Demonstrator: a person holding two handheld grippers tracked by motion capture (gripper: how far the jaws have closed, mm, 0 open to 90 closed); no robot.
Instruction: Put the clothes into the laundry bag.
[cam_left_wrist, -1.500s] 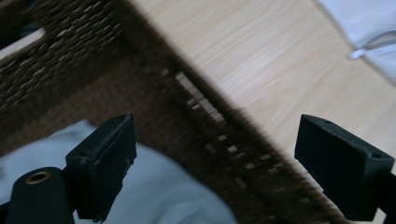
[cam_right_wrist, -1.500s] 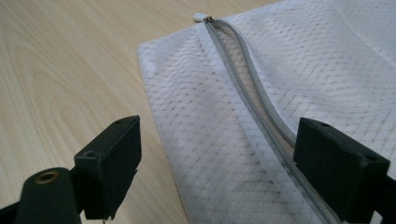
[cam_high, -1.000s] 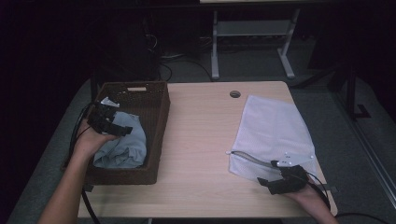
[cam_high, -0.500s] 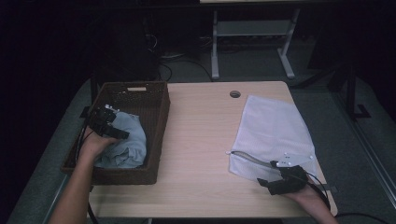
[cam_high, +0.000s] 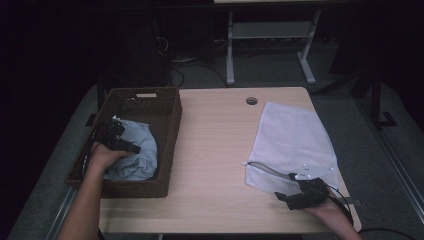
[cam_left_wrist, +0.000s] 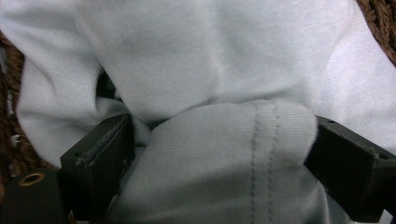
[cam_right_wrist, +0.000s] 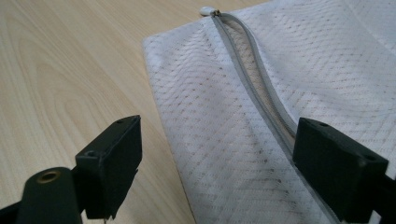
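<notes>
Basket wall (cam_high: 170, 131) – between garment (cam_high: 137, 155), mesh bag (cam_high: 290, 142).

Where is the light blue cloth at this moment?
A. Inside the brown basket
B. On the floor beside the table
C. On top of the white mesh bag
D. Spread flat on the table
A. The high view shows the cloth bunched up inside the basket at the table's left side, far from the mesh bag on the right.
</notes>
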